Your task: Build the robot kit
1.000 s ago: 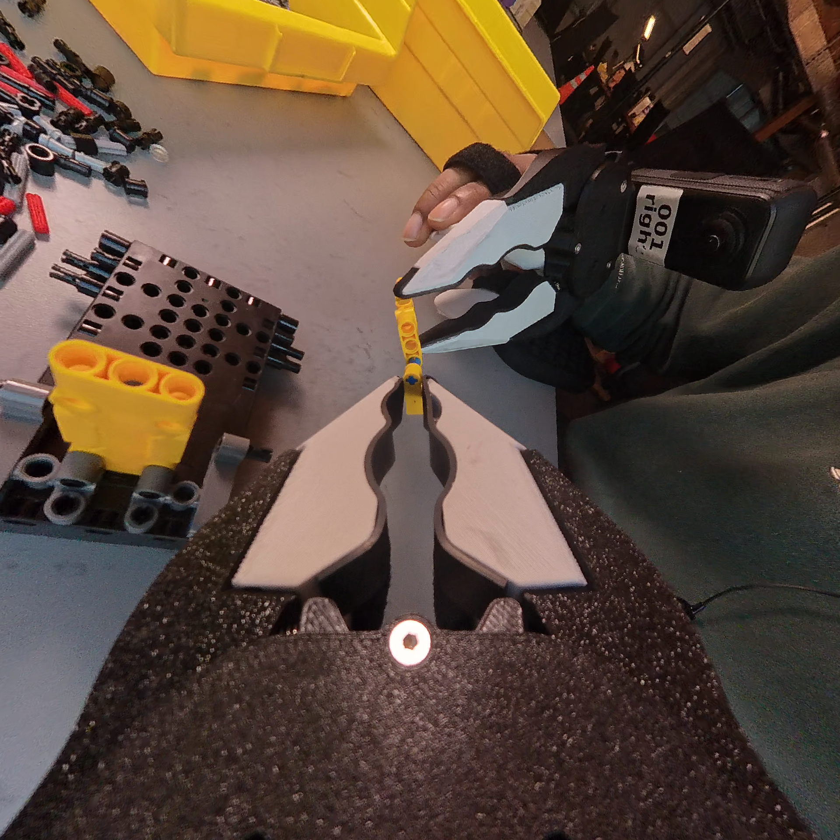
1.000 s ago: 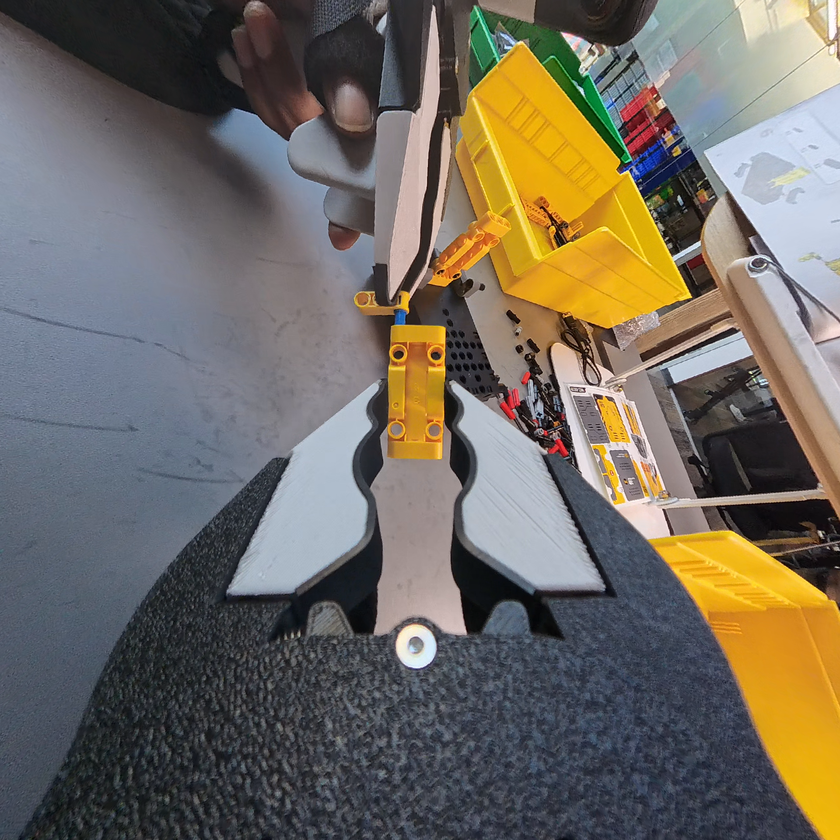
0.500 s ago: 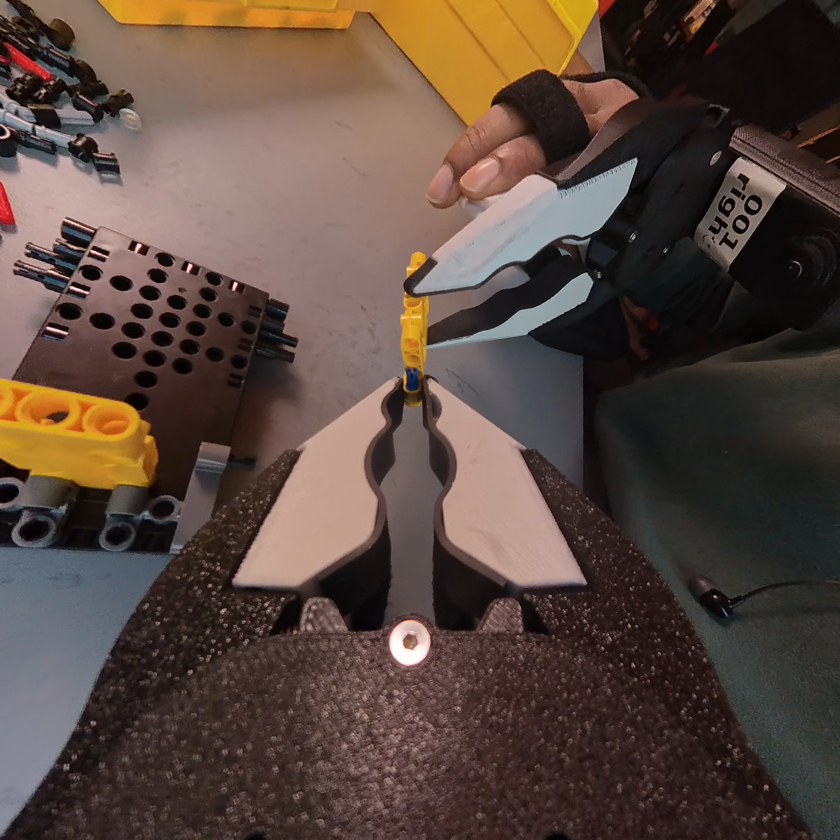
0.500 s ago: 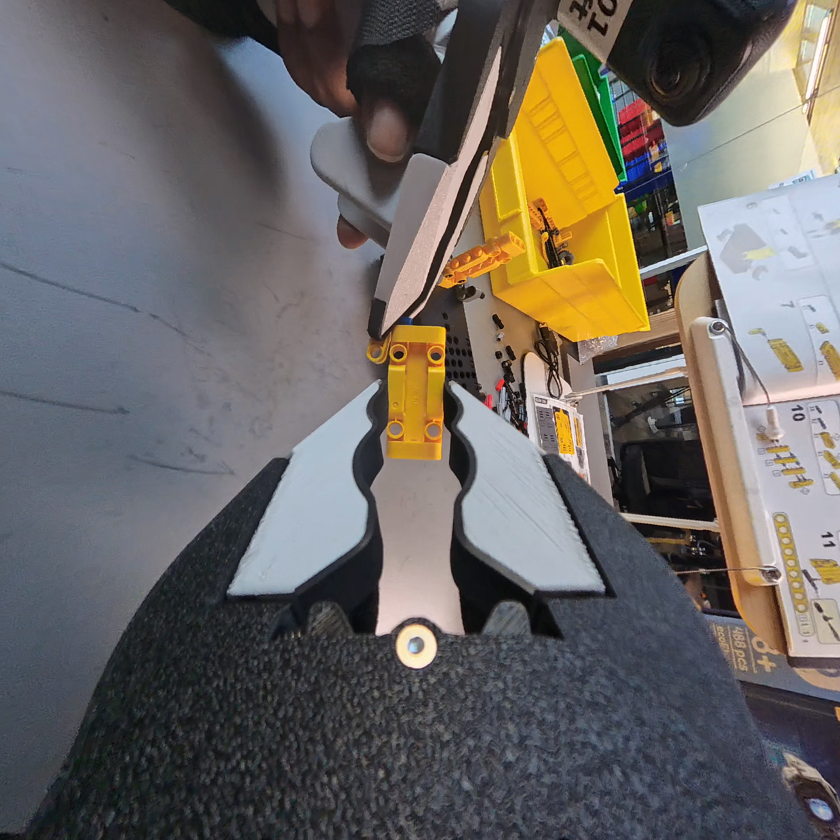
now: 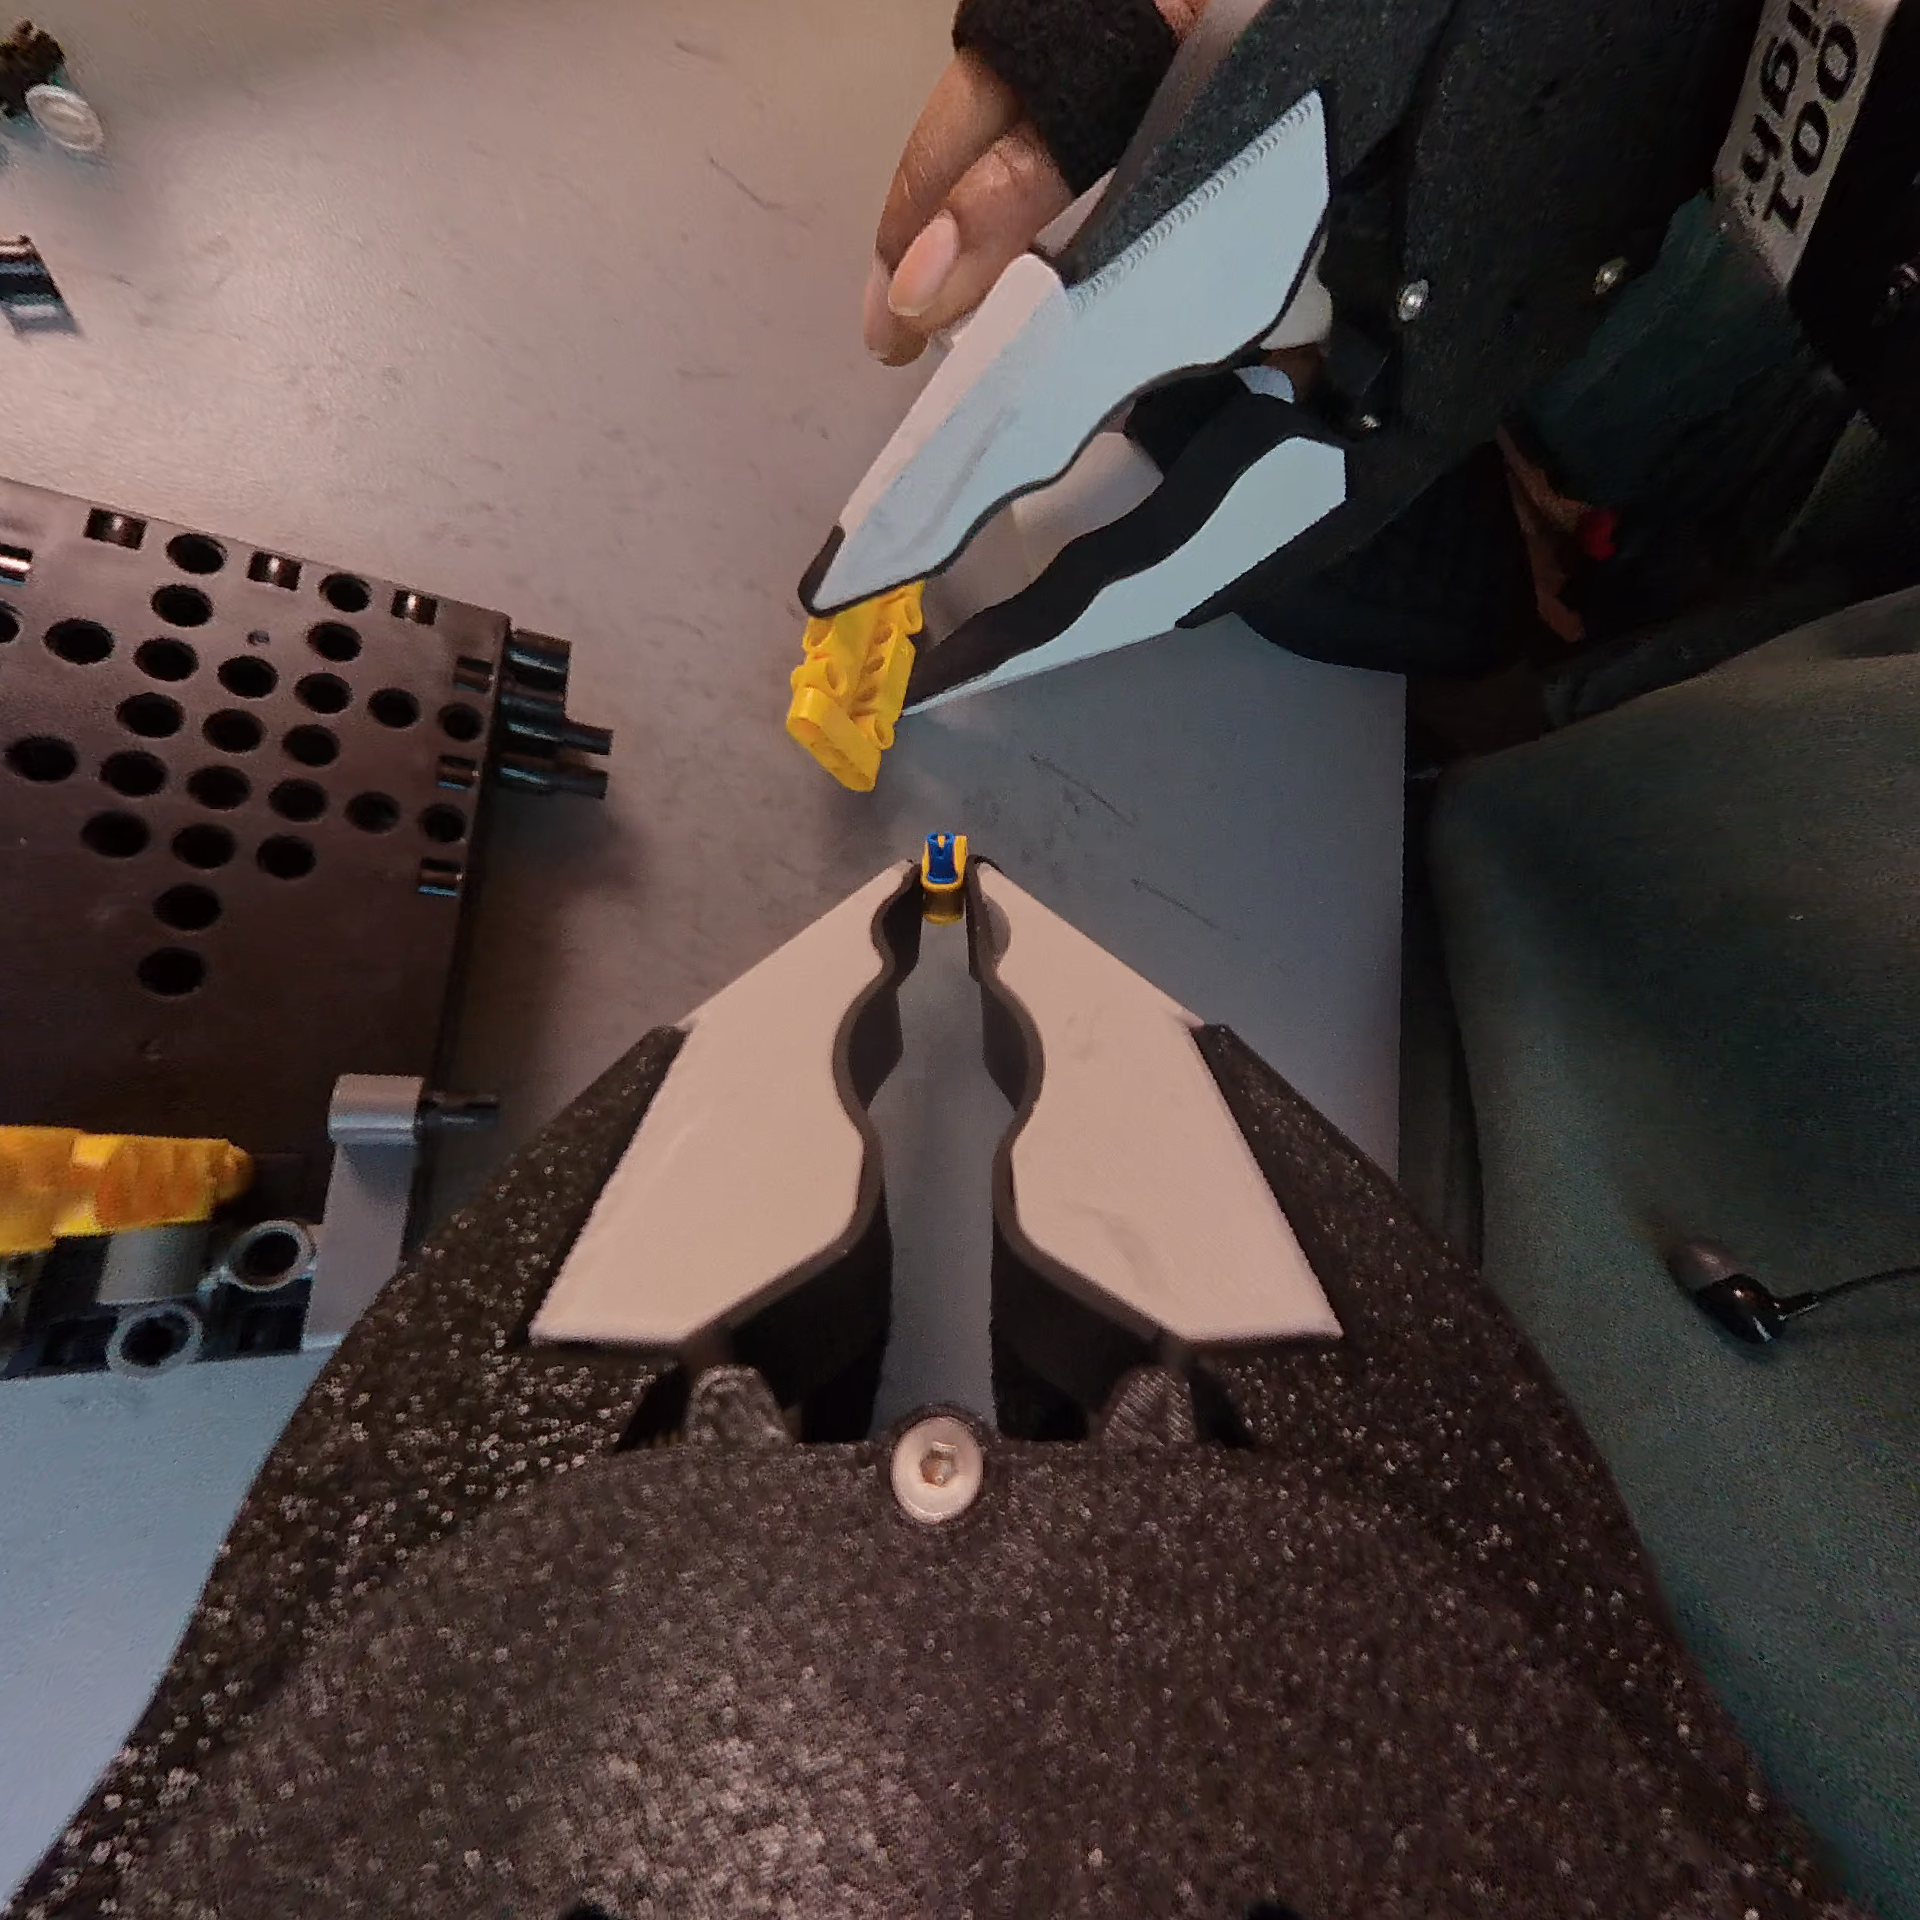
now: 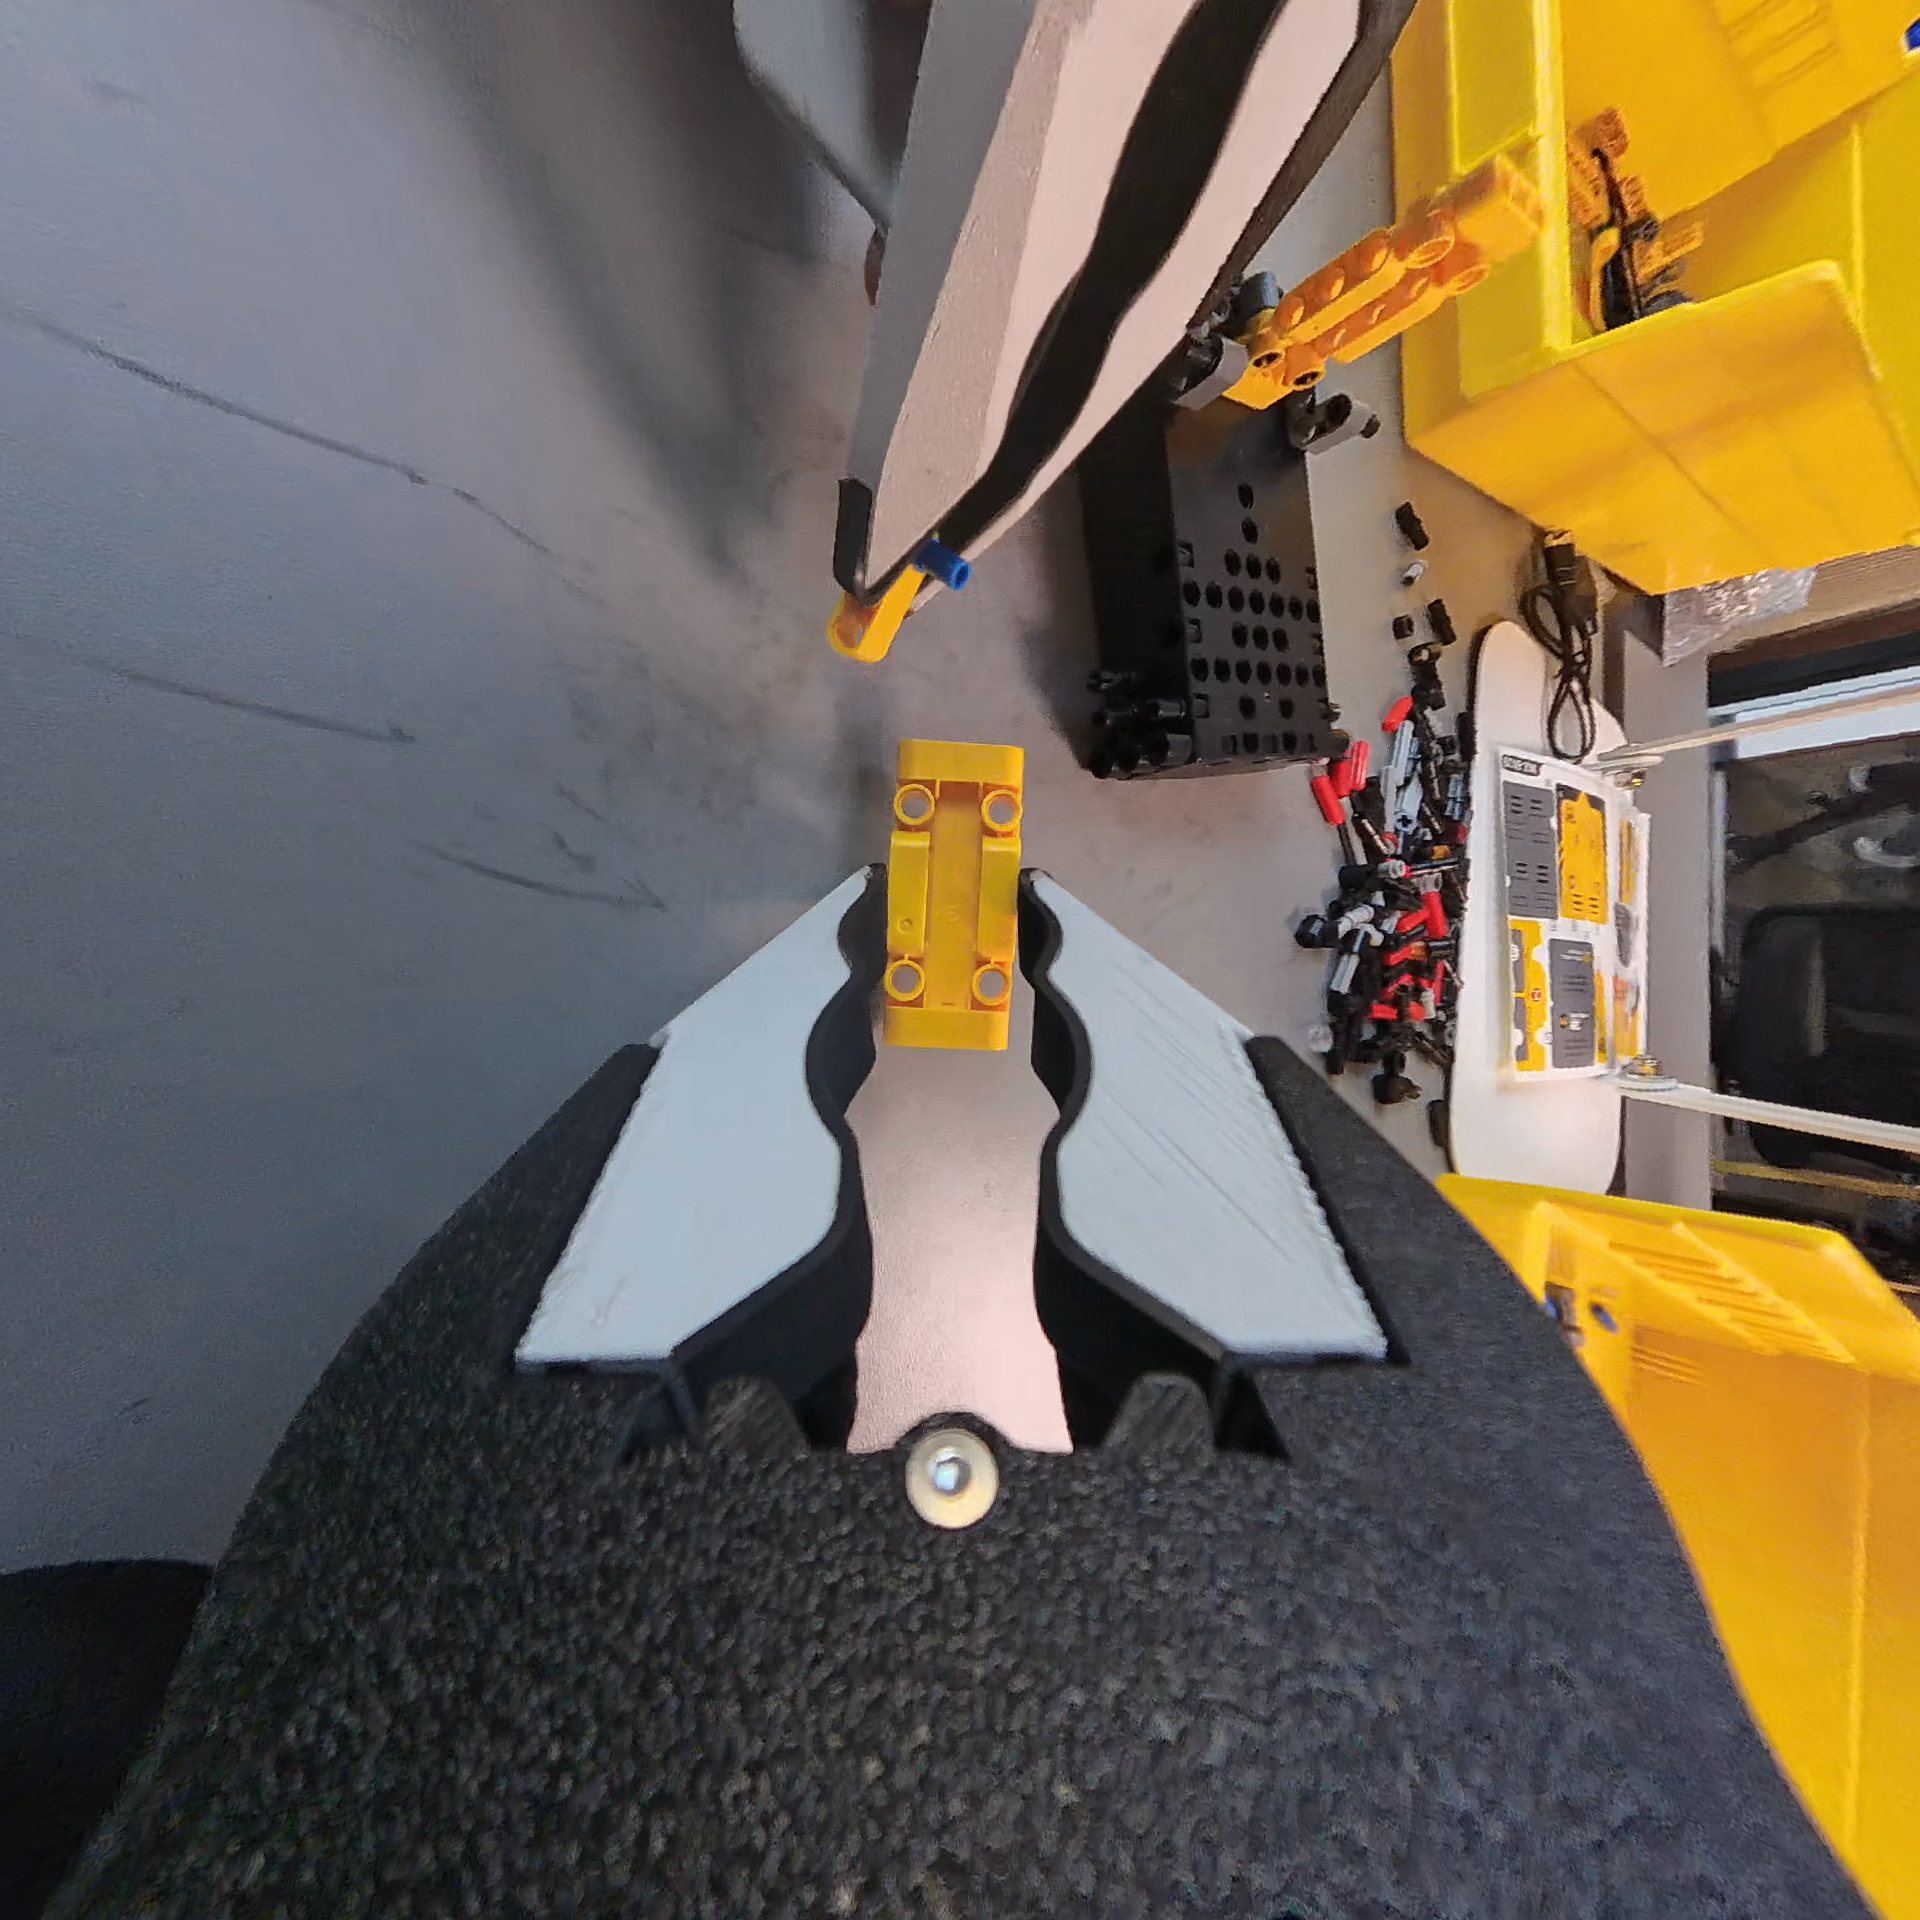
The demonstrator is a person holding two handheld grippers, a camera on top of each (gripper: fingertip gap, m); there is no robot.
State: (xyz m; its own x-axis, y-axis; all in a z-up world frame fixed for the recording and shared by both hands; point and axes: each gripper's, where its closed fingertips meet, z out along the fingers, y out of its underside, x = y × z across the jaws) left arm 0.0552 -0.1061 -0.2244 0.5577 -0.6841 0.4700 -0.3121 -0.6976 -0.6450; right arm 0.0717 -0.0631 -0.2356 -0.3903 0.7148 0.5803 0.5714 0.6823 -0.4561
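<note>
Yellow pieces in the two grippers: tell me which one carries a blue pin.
The small yellow connector pinched in the left gripper, with a blue pin at its tip. The right gripper holds a wider yellow block with four corner holes and no pin.

A workshop or lab bench set up for building with toy construction parts.

A grey, scuffed surface (image 6: 312, 623) carries a black perforated plate (image 6: 1236, 613), a loose heap of small black, red and grey pins (image 6: 1392, 914), and a printed instruction booklet (image 6: 1569, 925) with step diagrams. Yellow plastic storage bins (image 6: 1662, 343) of the stackable parts kind stand along the edge, one holding more yellow pieces, and another bin (image 6: 1745, 1455) sits nearer. A coiled black cable (image 6: 1564, 623) lies by the booklet. Beyond the surface the room is dim; a dark chair-like shape shows there, too blurred to tell surely.
</note>
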